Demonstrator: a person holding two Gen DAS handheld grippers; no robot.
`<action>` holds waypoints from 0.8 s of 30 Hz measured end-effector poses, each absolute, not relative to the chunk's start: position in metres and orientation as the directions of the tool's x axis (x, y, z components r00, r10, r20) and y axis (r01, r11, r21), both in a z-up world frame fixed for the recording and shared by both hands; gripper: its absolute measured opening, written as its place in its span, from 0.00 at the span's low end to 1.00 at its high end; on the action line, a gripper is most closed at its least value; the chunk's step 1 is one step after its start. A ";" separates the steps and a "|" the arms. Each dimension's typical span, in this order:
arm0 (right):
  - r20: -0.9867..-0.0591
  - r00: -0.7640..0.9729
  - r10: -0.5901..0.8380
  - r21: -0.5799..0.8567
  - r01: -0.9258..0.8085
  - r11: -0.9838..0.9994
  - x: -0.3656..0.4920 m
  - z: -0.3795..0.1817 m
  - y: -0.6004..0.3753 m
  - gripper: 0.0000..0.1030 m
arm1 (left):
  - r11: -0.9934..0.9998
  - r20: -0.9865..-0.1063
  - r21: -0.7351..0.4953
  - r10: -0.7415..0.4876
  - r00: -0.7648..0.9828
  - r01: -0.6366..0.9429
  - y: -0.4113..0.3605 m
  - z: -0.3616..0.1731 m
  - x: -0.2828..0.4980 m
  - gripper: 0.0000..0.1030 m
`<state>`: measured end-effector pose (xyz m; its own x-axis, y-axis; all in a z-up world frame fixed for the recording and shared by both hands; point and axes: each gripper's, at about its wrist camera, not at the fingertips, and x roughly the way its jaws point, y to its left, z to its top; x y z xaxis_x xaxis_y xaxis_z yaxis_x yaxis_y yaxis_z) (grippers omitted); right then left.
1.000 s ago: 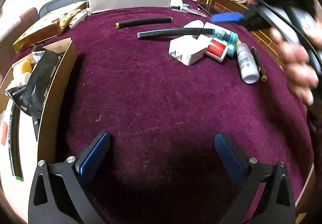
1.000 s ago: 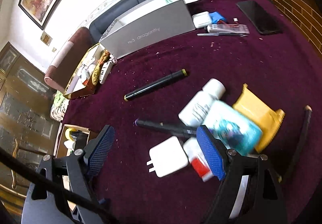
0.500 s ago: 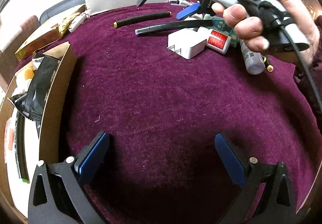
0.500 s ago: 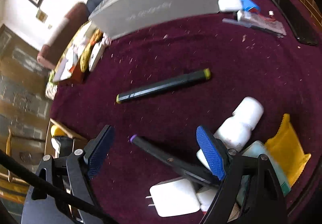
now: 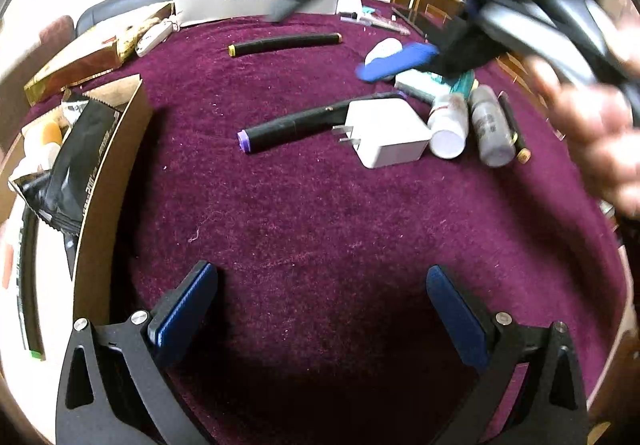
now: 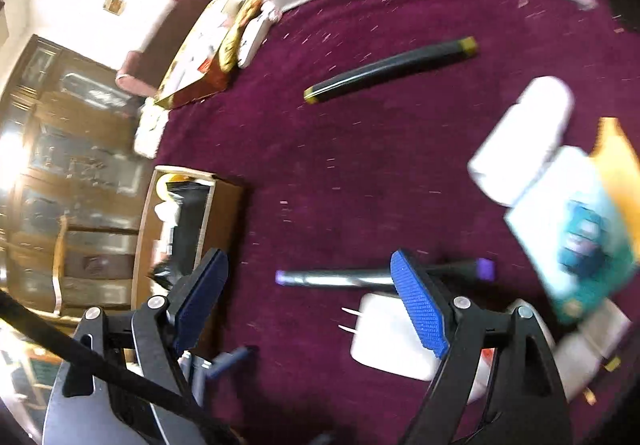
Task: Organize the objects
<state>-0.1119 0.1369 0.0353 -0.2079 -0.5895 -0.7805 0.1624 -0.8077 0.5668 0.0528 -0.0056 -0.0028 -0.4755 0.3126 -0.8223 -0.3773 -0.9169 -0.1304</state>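
Hovering wide open over the maroon cloth (image 5: 320,225), both left gripper (image 5: 320,309) and right gripper (image 6: 308,305), purple-capped marker (image 5: 288,127) touching the white charger (image 5: 388,133).

The surface (image 5: 320,213) wears a deep plum-coloured cloth flecked with pale lint. Both pairs of tongs are black with ribbed blue pads (image 6: 418,309). One black marker (image 5: 292,127) has violet caps, another (image 5: 284,44) yellow ones. The charger (image 5: 386,133) is plain white. A grey box (image 5: 240,1) bears pale lettering, and the carton (image 5: 112,173) at the left is brown cardboard.
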 end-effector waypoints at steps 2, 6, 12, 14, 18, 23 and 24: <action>-0.773 -0.245 -0.585 0.567 0.146 -0.811 -0.104 0.039 0.151 0.82 | -0.911 -0.810 -0.173 0.347 -0.472 -0.374 -0.012 -0.002 0.052 0.98; -0.777 -0.252 -0.577 0.571 0.104 -0.815 -0.101 0.032 0.165 0.82 | -0.907 -0.800 -0.204 0.371 -0.471 -0.369 -0.016 -0.002 0.050 0.98; -0.787 -0.199 -0.583 0.575 0.102 -0.812 -0.094 0.016 0.150 0.82 | -0.862 -0.758 -0.386 0.499 -0.420 -0.328 -0.041 0.007 0.050 0.97; -0.738 -0.133 -0.661 0.648 0.131 -0.750 -0.087 0.014 0.143 0.82 | -0.825 -0.730 -0.463 0.562 -0.388 -0.325 -0.050 0.018 0.047 0.97; -0.766 -0.252 -0.592 0.577 0.139 -0.805 -0.070 0.027 0.157 0.82 | -0.868 -0.719 -0.289 0.476 -0.507 -0.404 -0.053 0.062 0.043 0.97; -0.712 -0.452 -0.537 0.576 0.061 -0.815 -0.035 0.046 0.206 0.82 | -0.871 -0.738 -0.049 0.362 -0.570 -0.489 -0.033 0.084 0.012 0.97; -0.709 -0.472 -0.524 0.574 0.045 -0.818 -0.031 0.047 0.214 0.82 | -0.875 -0.744 -0.044 0.352 -0.569 -0.483 -0.026 0.084 -0.001 0.97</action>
